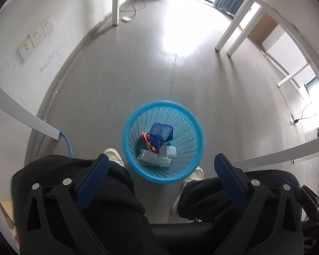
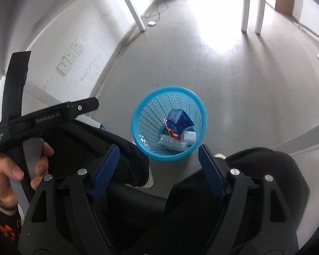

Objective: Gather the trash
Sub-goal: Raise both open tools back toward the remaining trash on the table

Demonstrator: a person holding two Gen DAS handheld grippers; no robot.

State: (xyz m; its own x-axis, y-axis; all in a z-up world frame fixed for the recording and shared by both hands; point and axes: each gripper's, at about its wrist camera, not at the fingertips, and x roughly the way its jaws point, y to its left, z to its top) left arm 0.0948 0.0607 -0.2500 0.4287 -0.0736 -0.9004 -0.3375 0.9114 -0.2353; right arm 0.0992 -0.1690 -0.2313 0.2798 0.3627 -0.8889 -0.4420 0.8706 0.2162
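Left wrist view: the left gripper [image 1: 161, 165] points steeply down over a grey floor [image 1: 159, 68], its two blue-padded fingers [image 1: 93, 178] spread wide with nothing between them. A round blue mesh wastebasket [image 1: 162, 110] stands on the floor beyond the fingertips, centred in the gap between them, apart from both. Inside lie a blue carton [image 1: 161, 131], a red wrapper [image 1: 146, 138], a small white container [image 1: 168, 150] and a crumpled clear plastic bottle [image 1: 154, 159]. The seated person's dark trouser legs [image 1: 117, 191] and pale shoes [image 1: 113, 154] flank the basket.

Right wrist view: the right gripper [image 2: 158, 158] also points down, fingers [image 2: 105, 167] wide and empty. The same basket [image 2: 169, 90] sits just past the fingertips, between them, holding the same trash. At the left edge, a hand [image 2: 8, 170] grips the handle of the other gripper [image 2: 42, 116]
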